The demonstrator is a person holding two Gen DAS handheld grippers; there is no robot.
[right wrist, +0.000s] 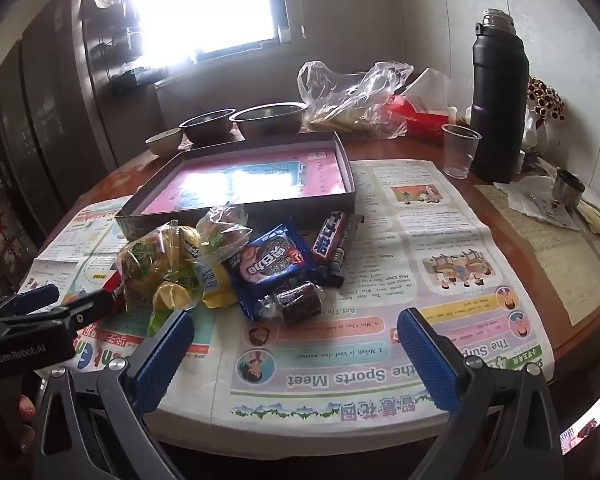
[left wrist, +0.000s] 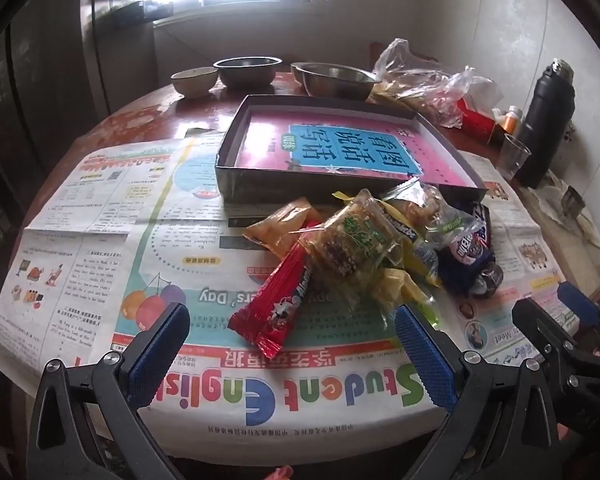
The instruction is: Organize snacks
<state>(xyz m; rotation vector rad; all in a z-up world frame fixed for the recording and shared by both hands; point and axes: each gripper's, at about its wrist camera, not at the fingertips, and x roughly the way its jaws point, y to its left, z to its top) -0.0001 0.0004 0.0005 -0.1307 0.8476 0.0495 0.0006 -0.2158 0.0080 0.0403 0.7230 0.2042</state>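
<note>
Both hand-held grippers gape wide, holding nothing. Left hand-held gripper (left wrist: 292,344) has the snack pile (left wrist: 364,244) just ahead on the newspaper (left wrist: 100,208); right hand-held gripper (right wrist: 296,356) sees it ahead-left, box (right wrist: 348,172) beyond on the counter (right wrist: 420,148).

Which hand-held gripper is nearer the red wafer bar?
Left. The left hand-held gripper hangs open just short of the red wafer bar, the bar's near end between its fingers. The right hand-held gripper sits off to the bar's right, past the snack pile.

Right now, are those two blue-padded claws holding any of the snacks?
No. The left gripper and right gripper both gape empty before the snack pile.
</note>
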